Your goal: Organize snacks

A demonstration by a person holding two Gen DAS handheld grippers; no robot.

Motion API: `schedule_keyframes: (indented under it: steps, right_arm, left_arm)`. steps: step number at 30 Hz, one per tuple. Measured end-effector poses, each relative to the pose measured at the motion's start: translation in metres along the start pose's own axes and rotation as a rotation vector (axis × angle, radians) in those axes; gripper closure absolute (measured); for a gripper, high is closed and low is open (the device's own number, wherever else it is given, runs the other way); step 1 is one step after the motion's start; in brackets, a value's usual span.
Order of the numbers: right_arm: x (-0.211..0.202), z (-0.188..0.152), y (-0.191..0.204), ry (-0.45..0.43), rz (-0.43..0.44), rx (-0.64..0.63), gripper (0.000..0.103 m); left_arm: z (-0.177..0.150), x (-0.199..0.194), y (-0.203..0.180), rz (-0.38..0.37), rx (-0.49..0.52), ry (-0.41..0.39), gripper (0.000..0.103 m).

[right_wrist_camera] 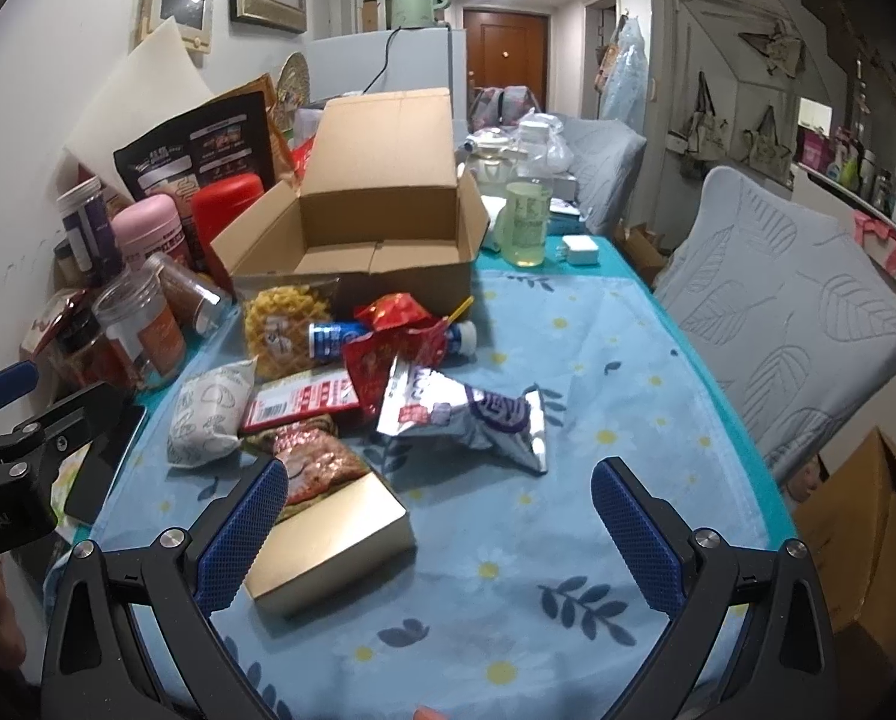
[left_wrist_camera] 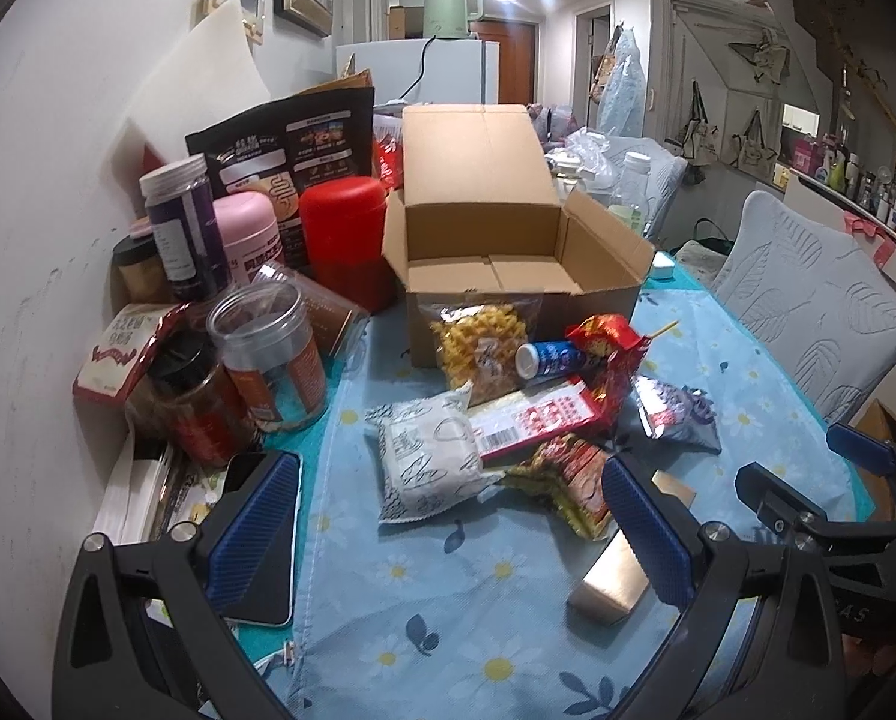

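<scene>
Claws: your left gripper (left_wrist_camera: 448, 528) and right gripper (right_wrist_camera: 438, 531) both hang spread wide, holding nothing.
Snacks: piled mid-tabletop, just before the open cardboard box (right_wrist_camera: 381, 222).
Risk: the gold box (right_wrist_camera: 333, 552) lies beside your right claw's left finger; you could nudge it. The crinkly silver-purple bag (right_wrist_camera: 478, 414) may slip.
Surface: floral blue tablecloth (right_wrist_camera: 568, 540), jars along the left edge.
Room: cluttered, chairs at the right edge.

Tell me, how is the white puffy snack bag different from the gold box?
The white bag is soft, puffed and printed with drawings; the gold box is hard, flat-sided and plain. The bag lies in the pile, touching the red and white packet; the box lies nearest the right gripper, beside its left finger. Both lie on the blue flowered cloth, outside the cardboard box.
</scene>
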State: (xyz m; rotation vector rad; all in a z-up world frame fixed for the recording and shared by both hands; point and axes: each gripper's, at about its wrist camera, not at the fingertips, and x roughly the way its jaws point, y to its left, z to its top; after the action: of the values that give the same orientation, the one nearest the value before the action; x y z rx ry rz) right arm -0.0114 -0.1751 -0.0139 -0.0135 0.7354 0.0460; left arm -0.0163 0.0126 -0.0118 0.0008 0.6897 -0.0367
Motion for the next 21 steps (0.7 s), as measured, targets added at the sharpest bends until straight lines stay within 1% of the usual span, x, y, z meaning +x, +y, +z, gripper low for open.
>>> schedule_keyframes:
  steps: [5, 12, 16, 19, 21]
  right_arm:
    - [0.011, -0.011, 0.009, 0.033, 0.03, -0.007, 0.0]
    - [0.038, -0.024, 0.028, 0.113, 0.058, -0.028, 0.0]
    - [0.056, -0.027, 0.037, 0.161, 0.077, -0.016, 0.0]
    - [0.071, -0.027, 0.045, 0.197, 0.079, 0.006, 0.0]
    - [0.081, -0.027, 0.049, 0.22, 0.058, 0.01, 0.0]
  left_arm:
    - [-0.014, 0.006, 0.01, 0.021, -0.011, 0.032, 0.0]
    - [-0.037, 0.02, 0.032, 0.034, -0.049, 0.093, 0.0]
    - [-0.044, 0.029, 0.044, 0.045, -0.073, 0.123, 0.0]
    - [-0.047, 0.034, 0.051, 0.057, -0.086, 0.133, 0.0]
    - [-0.047, 0.036, 0.053, 0.059, -0.09, 0.135, 0.0]
